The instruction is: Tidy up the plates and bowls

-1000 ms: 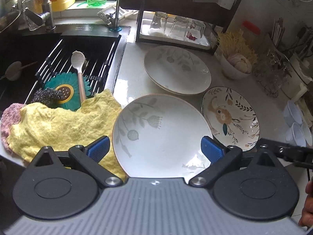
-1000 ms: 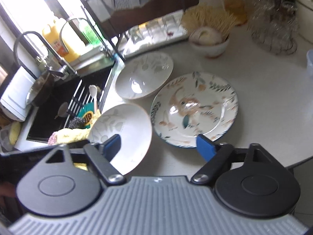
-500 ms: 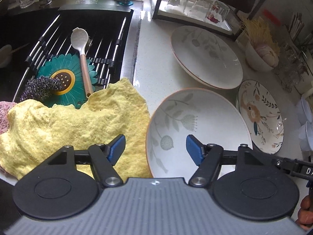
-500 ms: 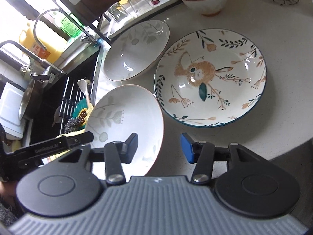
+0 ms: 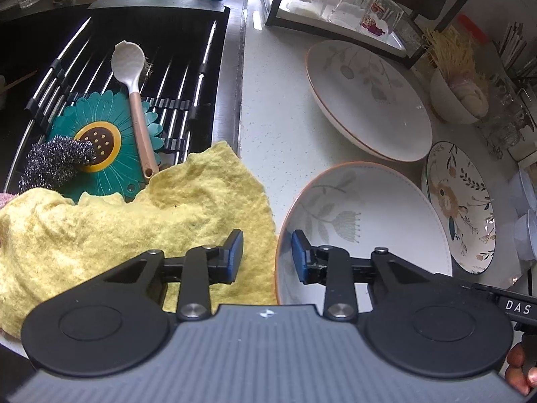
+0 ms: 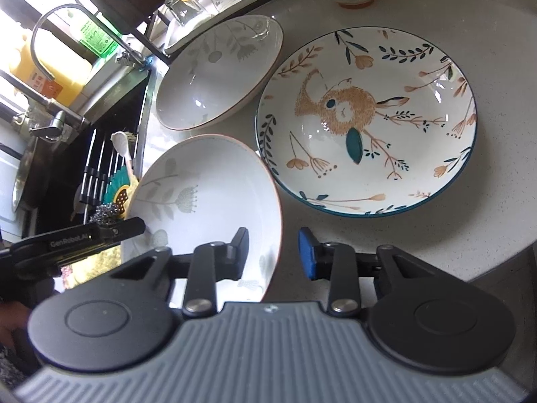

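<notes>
On the counter (image 6: pixel 470 208), three plates (image 6: pixel 365 121).

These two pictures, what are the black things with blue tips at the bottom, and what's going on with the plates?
They are hand-held tongs, one per hand, each carrying its own camera. The left tongs and right tongs each straddle an opposite edge of the near white plate, jaws still apart, nothing gripped yet. On the counter also lie a second white plate and a rabbit plate. A yellow cloth drapes beside the sink.
</notes>
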The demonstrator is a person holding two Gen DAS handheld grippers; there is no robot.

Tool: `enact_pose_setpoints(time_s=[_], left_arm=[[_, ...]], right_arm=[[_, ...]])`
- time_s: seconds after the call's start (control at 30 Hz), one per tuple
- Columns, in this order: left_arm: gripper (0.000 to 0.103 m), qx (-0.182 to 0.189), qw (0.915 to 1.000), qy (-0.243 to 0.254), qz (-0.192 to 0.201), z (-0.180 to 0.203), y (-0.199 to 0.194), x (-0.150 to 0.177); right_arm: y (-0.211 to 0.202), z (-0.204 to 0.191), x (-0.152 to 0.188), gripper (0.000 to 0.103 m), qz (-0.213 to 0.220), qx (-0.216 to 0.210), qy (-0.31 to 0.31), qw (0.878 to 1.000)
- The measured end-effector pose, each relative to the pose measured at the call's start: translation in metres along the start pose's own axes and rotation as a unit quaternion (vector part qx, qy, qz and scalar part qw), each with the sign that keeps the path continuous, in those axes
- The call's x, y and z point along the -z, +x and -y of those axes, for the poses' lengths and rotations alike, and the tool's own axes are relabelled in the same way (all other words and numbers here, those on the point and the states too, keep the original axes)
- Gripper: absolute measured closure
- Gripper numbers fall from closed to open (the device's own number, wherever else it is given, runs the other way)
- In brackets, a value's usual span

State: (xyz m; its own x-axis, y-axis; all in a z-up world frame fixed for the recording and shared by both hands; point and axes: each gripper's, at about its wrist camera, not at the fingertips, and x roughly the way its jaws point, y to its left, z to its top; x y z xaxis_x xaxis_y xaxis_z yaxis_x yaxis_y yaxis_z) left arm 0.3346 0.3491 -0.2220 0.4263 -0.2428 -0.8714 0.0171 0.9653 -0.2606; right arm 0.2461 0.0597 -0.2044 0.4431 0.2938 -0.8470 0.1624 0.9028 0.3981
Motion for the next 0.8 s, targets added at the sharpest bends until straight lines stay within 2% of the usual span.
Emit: enact_pose_setpoints(time_s=[0.03, 0.13, 0.27, 0.5, 0.63, 0.8], left_arm=[[0.07, 0.002, 1.0, 0.007, 0.003, 0.001, 0.0, 0.0], [0.077, 0.017, 0.9998, 0.012, -0.002, 0.001, 0.003, -0.002], [0.084, 0.033, 0.9993, 0.015, -0.008, 0.001, 0.004, -0.004], [0.085, 0.032, 0.9988, 0.033, -0.013, 0.002, 0.005, -0.009], [0.085, 0.049, 0.9986, 0.006, -0.016, -0.007, -0.001, -0.013], [0.085, 0.053, 0.9985, 0.005, -0.011, -0.009, -0.008, -0.017]], right_arm=[[0.001, 0.0, 0.001, 0.082, -0.001, 0.003, 0.0, 1.0], [0.006, -0.005, 0.002, 0.088, -0.005, 0.013, -0.008, 1.0], [0.008, -0.007, 0.001, 0.089, -0.007, 0.011, -0.006, 1.0], [0.003, -0.018, -0.001, 0.088, -0.008, 0.026, -0.03, 0.999], [-0.005, -0.022, -0.005, 0.088, -0.003, 0.021, -0.039, 0.999], [-0.015, -0.026, -0.007, 0.088, 0.001, 0.015, -0.046, 0.999]])
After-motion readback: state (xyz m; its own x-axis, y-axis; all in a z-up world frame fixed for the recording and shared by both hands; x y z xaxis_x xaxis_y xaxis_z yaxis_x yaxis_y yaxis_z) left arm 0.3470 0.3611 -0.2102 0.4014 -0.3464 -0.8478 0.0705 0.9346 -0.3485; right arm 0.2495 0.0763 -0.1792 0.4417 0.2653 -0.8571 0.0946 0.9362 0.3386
